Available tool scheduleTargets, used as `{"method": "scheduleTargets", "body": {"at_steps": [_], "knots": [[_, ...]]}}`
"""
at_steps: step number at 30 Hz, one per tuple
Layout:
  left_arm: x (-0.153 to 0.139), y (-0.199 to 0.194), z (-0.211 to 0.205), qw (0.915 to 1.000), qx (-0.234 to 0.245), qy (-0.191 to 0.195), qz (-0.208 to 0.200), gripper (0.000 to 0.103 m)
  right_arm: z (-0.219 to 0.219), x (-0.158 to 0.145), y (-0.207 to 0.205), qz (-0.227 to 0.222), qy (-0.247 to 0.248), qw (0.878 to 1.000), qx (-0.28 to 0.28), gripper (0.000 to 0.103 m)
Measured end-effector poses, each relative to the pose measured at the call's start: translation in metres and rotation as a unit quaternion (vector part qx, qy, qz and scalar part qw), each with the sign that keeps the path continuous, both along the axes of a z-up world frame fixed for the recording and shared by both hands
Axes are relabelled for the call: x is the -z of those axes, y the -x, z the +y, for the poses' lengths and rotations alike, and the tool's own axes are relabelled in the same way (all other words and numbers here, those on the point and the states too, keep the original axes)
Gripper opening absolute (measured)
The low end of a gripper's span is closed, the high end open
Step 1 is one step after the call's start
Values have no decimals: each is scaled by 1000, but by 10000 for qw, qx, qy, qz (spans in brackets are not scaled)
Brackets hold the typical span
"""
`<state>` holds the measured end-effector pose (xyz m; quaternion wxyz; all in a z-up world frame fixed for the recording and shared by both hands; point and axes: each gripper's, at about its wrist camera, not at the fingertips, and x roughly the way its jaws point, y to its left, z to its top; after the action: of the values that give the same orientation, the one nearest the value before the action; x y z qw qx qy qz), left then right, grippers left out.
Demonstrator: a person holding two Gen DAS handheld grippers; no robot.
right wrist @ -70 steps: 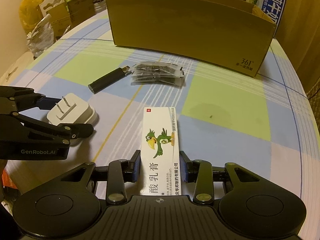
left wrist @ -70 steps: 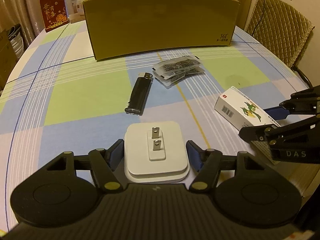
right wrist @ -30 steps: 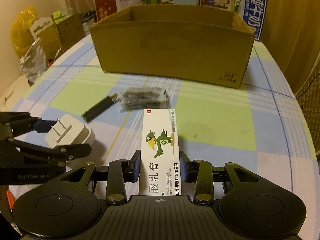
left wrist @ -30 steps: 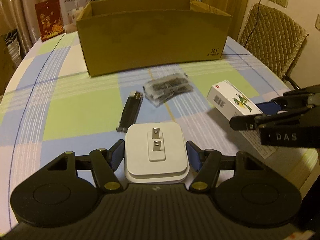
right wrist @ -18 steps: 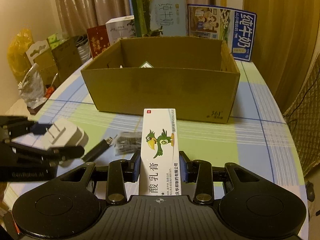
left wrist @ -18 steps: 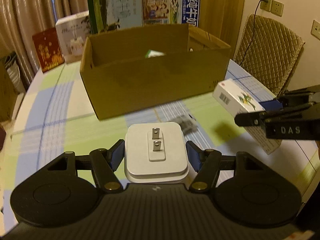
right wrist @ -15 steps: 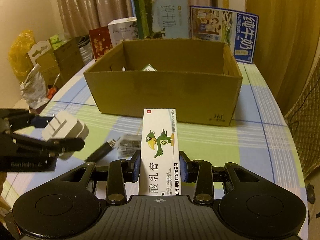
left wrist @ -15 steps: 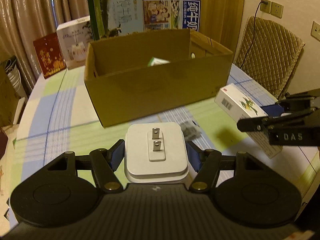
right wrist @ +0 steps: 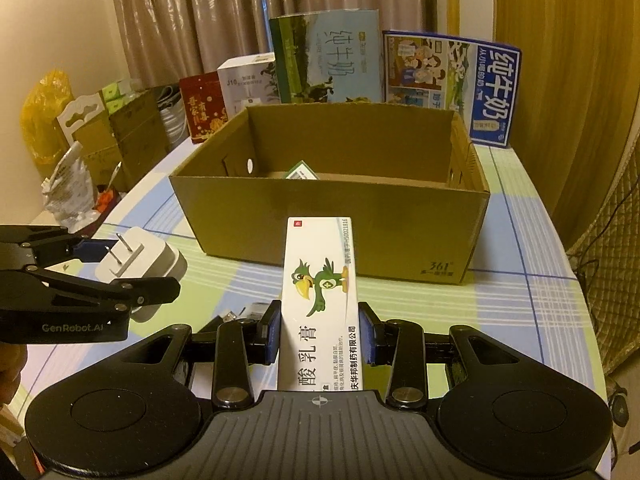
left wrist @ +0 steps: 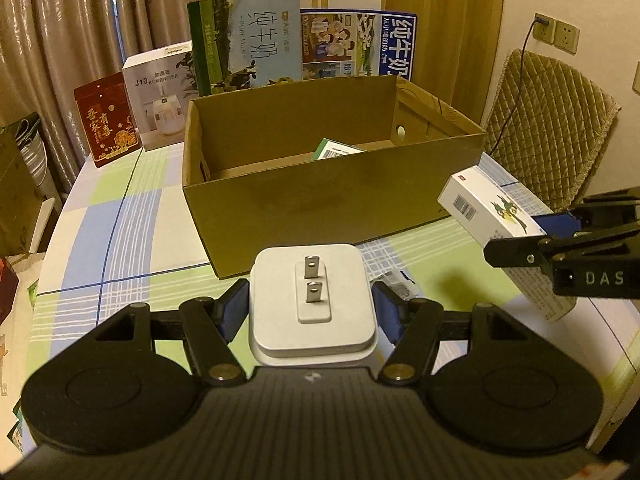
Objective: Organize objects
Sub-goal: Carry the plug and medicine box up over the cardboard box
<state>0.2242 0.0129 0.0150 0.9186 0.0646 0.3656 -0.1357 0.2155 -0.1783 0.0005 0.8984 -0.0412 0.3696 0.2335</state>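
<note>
My left gripper (left wrist: 311, 308) is shut on a white plug adapter (left wrist: 311, 300), prongs facing forward, held above the table short of the open cardboard box (left wrist: 320, 196). In the right wrist view the same adapter (right wrist: 140, 260) hangs at the left. My right gripper (right wrist: 320, 332) is shut on a white medicine box with a green bird (right wrist: 320, 292), also lifted in front of the cardboard box (right wrist: 332, 216). A small green-and-white carton (right wrist: 302, 171) lies inside the box. The medicine box (left wrist: 496, 216) shows at the right of the left wrist view.
A clear packet (left wrist: 394, 284) and a black lighter (right wrist: 224, 318) lie on the checked tablecloth (left wrist: 120, 240) below the grippers. Milk cartons (right wrist: 328, 56), a white appliance box (left wrist: 160, 92) and a red box (left wrist: 108, 118) stand behind the cardboard box. A padded chair (left wrist: 552, 136) is at the right.
Both grippers have risen off the table with the adapter and medicine box and moved toward the cardboard box, whose inside now shows. The lighter and packet stayed on the table.
</note>
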Motion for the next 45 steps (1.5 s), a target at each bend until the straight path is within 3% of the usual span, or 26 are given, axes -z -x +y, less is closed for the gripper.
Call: {"method": "scheduleTargets", "body": {"at_steps": [10, 21, 33, 45], "knots": [[-1, -3, 0, 10000, -1, 43, -7, 61, 5, -1, -1, -4, -9, 10000, -68, 35], [-11, -22, 2, 9996, -102, 143, -220, 61, 2, -23, -29, -146, -412, 9989, 186, 35], [-42, -97, -2, 9976, -223, 204, -617, 61, 5, -50, -100, -490, -756, 9939, 638, 35], [-27, -161, 0, 9971, -438, 285, -553, 61, 1, -38, -168, -346, -909, 9900, 1025, 35]]}}
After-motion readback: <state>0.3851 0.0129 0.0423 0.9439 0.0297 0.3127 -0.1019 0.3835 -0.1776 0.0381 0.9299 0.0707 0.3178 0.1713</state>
